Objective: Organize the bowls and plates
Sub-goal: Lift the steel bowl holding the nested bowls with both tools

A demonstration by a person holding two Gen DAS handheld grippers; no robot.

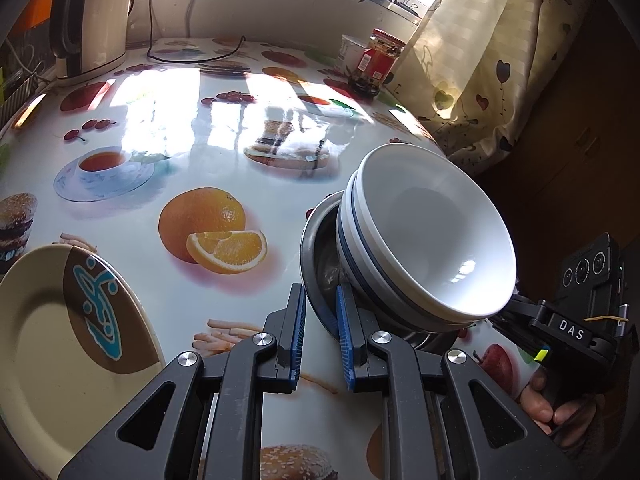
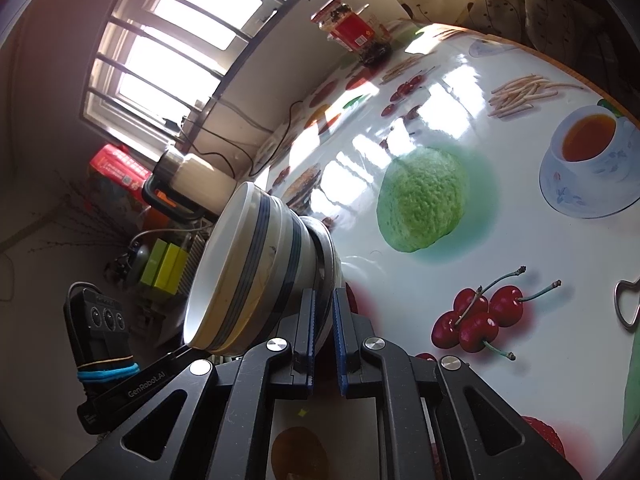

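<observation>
My left tool [image 1: 320,316] and right tool [image 2: 324,316] both clamp the thin rim of one steel bowl [image 1: 316,248], tilted above the glossy fruit-print counter [image 1: 200,140]. Two smooth white blue-banded bowls [image 1: 432,240] nest in it. One round cream-and-brown plate [image 1: 72,332] lies near left; a jar [image 1: 376,60] and kettle [image 1: 96,20] stand far back.
</observation>
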